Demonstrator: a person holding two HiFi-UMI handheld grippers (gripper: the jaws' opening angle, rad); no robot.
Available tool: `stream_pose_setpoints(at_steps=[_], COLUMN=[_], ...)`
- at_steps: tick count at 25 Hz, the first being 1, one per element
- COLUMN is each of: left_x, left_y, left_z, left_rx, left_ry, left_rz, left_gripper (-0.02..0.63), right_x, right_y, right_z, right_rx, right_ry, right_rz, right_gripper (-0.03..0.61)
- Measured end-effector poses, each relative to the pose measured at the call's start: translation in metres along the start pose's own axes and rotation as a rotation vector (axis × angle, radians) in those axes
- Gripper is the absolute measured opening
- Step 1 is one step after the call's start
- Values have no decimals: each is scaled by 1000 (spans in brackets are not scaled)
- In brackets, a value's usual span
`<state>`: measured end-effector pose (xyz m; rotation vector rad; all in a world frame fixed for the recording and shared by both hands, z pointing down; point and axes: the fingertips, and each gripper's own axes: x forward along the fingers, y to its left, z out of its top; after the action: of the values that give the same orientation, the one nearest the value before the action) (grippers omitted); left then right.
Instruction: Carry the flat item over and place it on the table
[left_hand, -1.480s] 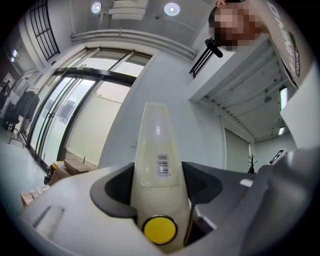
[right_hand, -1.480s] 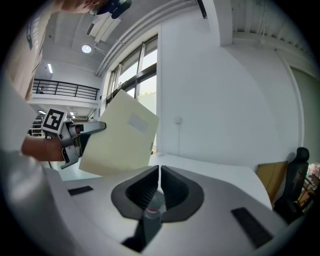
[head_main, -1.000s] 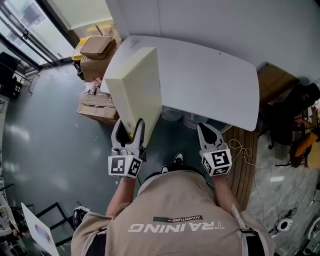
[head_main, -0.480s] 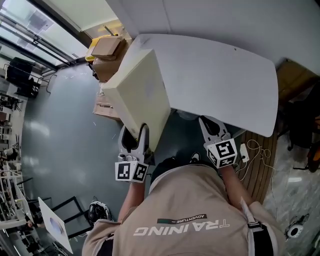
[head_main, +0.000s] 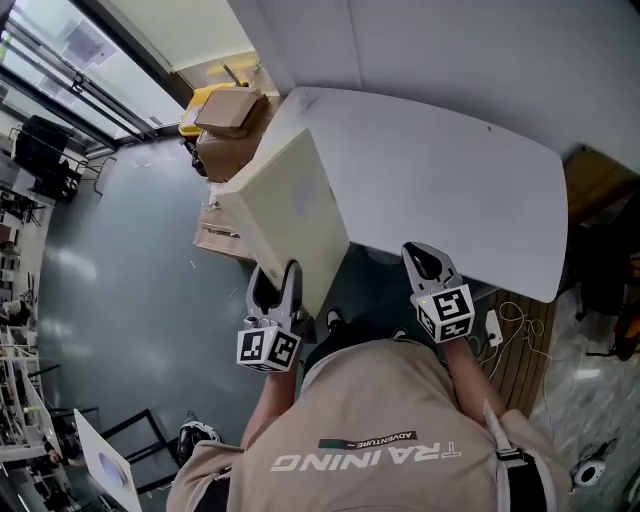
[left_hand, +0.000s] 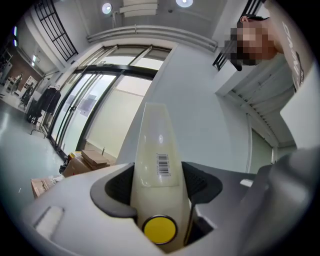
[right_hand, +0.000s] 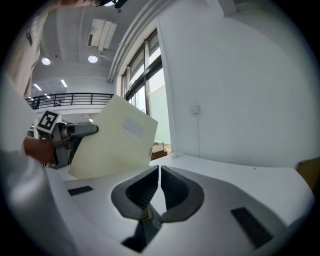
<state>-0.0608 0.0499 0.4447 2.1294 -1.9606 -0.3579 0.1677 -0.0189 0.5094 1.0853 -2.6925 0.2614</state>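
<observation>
Grey floor, glass wall at left, white table (head_main: 450, 190) against the wall ahead. Cardboard boxes (head_main: 232, 115) and a yellow bin (head_main: 205, 98) sit just beyond the table's left end.

Left gripper (head_main: 277, 282) is clamped on the near edge of the flat cream box (head_main: 290, 215); the left gripper view shows both pads pressing its sides, with a barcode label facing the camera. Box stands tilted on edge, far end over the table's left corner, near end off the table's front edge. Can't tell if it touches the top.

Right gripper (head_main: 422, 262) has its jaws closed together on nothing and sits at the table's front edge.

Change over the last second: the table has drawn closer, the right gripper went from short of the front edge to right at it, and the grip on the box is unchanged. So the carry looks about finished; what's left is probably swinging the box further over the table, laying it flat and releasing.
</observation>
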Motion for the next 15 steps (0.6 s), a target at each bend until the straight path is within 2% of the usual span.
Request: stream_pose_setpoints(at_steps=[4, 12, 15], left_x=[21, 52, 61], left_y=[41, 115, 142], left_z=[9, 33, 29], left_rx=[-36, -4, -13], left_ry=[20, 36, 73], left_rz=[-33, -150, -174], left_gripper=[282, 282, 282], right_x=[28, 84, 103], right_y=[18, 54, 70], right_z=[7, 20, 20], right_rx=[48, 59, 52], right_ry=[4, -2, 12], right_rz=[-44, -157, -188], right_gripper=[15, 15, 15])
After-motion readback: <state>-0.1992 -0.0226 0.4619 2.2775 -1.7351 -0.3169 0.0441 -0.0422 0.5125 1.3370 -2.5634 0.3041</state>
